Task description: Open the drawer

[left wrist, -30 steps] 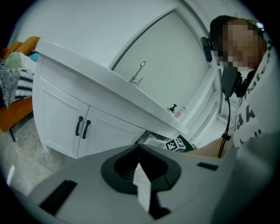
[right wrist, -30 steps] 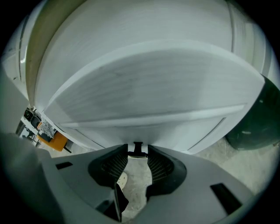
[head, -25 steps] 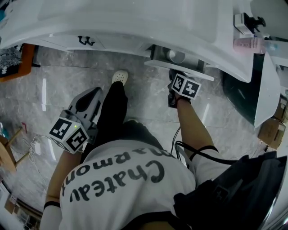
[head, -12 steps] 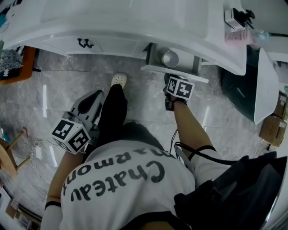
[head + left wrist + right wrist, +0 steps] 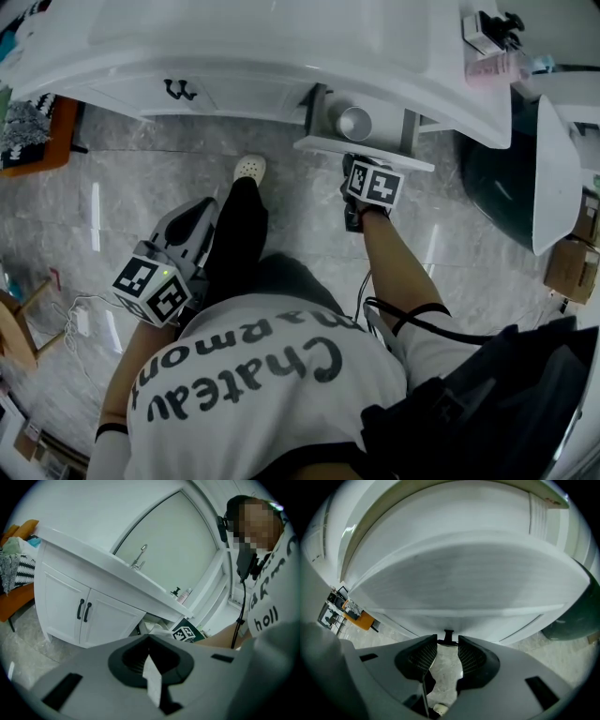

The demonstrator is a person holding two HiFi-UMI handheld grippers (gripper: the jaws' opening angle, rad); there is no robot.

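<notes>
The white drawer [image 5: 361, 148] under the vanity top stands pulled out, and a round white cup [image 5: 354, 122] shows inside it. My right gripper [image 5: 353, 164] points down at the drawer's front edge. In the right gripper view the drawer front [image 5: 459, 578] fills the frame, and my right gripper [image 5: 448, 641] is shut on the small black handle [image 5: 448, 634], which sits between its tips. My left gripper [image 5: 200, 211] hangs back beside the person's dark trouser leg, away from the vanity. In its own view my left gripper [image 5: 150, 667] is shut and holds nothing.
Left of the drawer are two white cabinet doors with black handles [image 5: 83, 610]. A faucet [image 5: 139, 557] and bottles [image 5: 492, 66] stand on the counter. A dark bin [image 5: 497, 187] sits to the right and an orange chair [image 5: 37, 131] to the left. The person's white shoe [image 5: 248, 167] rests on the marble floor.
The drawer has come out a little further with my right gripper on its handle, and more of the cup shows. My left gripper has drifted slightly.
</notes>
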